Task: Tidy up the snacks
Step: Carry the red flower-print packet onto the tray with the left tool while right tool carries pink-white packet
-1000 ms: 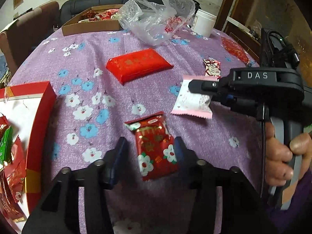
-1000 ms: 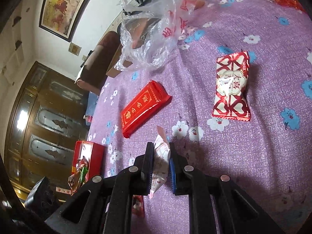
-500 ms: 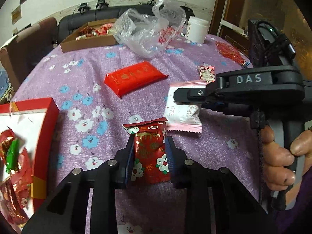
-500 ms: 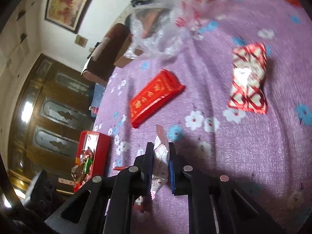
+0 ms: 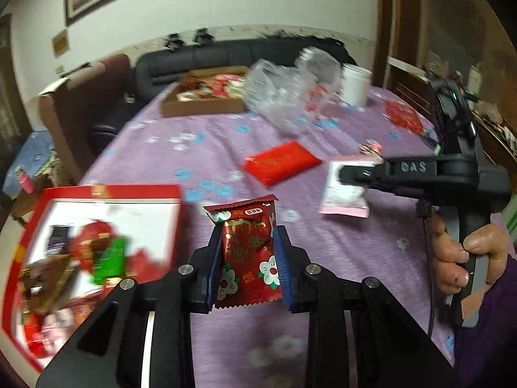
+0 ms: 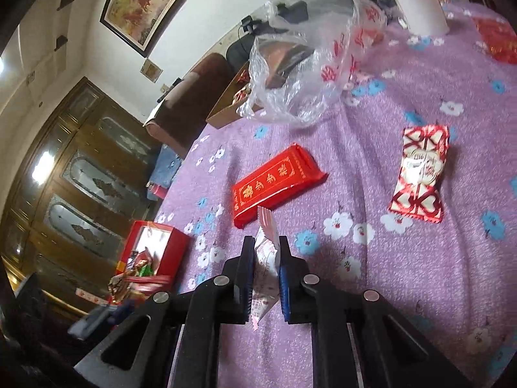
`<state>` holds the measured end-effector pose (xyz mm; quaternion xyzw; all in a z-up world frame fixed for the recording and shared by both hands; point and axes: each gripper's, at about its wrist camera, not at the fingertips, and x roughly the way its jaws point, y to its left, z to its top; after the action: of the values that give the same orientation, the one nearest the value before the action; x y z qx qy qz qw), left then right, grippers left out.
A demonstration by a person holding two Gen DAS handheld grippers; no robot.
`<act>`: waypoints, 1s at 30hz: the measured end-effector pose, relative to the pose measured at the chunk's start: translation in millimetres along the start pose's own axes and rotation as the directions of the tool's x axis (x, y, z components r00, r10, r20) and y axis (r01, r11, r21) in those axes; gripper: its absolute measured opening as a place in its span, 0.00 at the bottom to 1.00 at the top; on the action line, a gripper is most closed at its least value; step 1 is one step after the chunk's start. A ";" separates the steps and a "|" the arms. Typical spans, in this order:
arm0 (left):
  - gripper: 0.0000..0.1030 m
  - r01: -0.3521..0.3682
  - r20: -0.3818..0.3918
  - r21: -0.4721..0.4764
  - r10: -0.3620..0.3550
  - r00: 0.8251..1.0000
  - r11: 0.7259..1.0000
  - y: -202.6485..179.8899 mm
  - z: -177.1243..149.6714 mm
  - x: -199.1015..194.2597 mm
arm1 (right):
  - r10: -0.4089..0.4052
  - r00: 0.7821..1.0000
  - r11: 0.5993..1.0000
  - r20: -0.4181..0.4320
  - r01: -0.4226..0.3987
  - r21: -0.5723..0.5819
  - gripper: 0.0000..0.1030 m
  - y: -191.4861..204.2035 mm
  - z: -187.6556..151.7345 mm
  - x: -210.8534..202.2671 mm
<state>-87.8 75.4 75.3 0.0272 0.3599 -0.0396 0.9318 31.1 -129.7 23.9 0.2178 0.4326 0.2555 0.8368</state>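
My left gripper [image 5: 248, 242] is shut on a dark red snack packet with white flowers [image 5: 248, 252] and holds it above the purple flowered tablecloth [image 5: 339, 252], just right of the open red box [image 5: 97, 194] that holds several snacks. To its right my right gripper [image 5: 347, 174] grips a pink-and-white packet [image 5: 342, 194]. In the right wrist view that gripper [image 6: 265, 252] is shut on the thin white-pink packet [image 6: 266, 258], held edge-on over the cloth. A long red packet [image 6: 274, 181] and a red-and-white heart-pattern packet [image 6: 420, 174] lie on the table ahead.
A crumpled clear plastic bag [image 5: 290, 97], a brown cardboard tray of snacks [image 5: 200, 100] and a white jar [image 5: 355, 84] stand at the far side. Another red packet [image 5: 402, 116] lies at the far right. A hand [image 5: 465, 258] grips the right handle. Sofa and chairs ring the table.
The left gripper closed on the dark red packet and lifted it off the cloth, moving toward the red box. The right gripper kept its packet and rolled a little.
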 end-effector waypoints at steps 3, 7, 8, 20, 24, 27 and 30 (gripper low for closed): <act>0.27 -0.055 0.016 -0.044 0.056 0.998 0.998 26.4 -3.4 -12.9 | -0.041 0.999 0.999 0.023 0.041 -0.029 0.12 4.8 -2.0 1.0; 0.27 -0.115 0.044 -0.102 0.120 0.992 0.988 58.8 -8.7 -29.5 | -0.087 0.994 0.994 0.065 0.091 -0.063 0.12 8.7 -4.5 -0.1; 0.27 -0.122 0.050 -0.113 0.128 0.991 0.986 64.7 -10.5 -33.3 | -0.092 0.993 0.993 0.075 0.097 -0.065 0.12 9.0 -4.8 -0.4; 0.27 -0.184 0.097 -0.225 0.210 0.973 0.957 123.5 -24.0 -61.2 | -0.075 0.993 0.990 0.093 0.085 -0.109 0.12 63.5 -13.8 1.1; 0.27 -0.188 0.090 -0.243 0.215 0.972 0.952 133.6 -29.4 -60.9 | -0.011 0.995 0.983 0.094 0.028 -0.179 0.12 106.2 -20.8 4.7; 0.27 -0.193 0.084 -0.254 0.220 0.972 0.948 139.0 -31.7 -59.0 | 0.043 0.996 0.973 0.083 -0.022 -0.231 0.12 140.2 -28.7 11.6; 0.27 -0.195 0.073 -0.266 0.222 0.972 0.944 144.8 -34.1 -55.7 | 0.090 0.994 0.961 0.060 -0.071 -0.268 0.12 167.6 -38.4 19.8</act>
<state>-138.2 225.3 90.7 -0.0577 0.3090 0.1048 0.9435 -31.2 17.8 89.5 0.1300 0.3548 0.3371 0.8623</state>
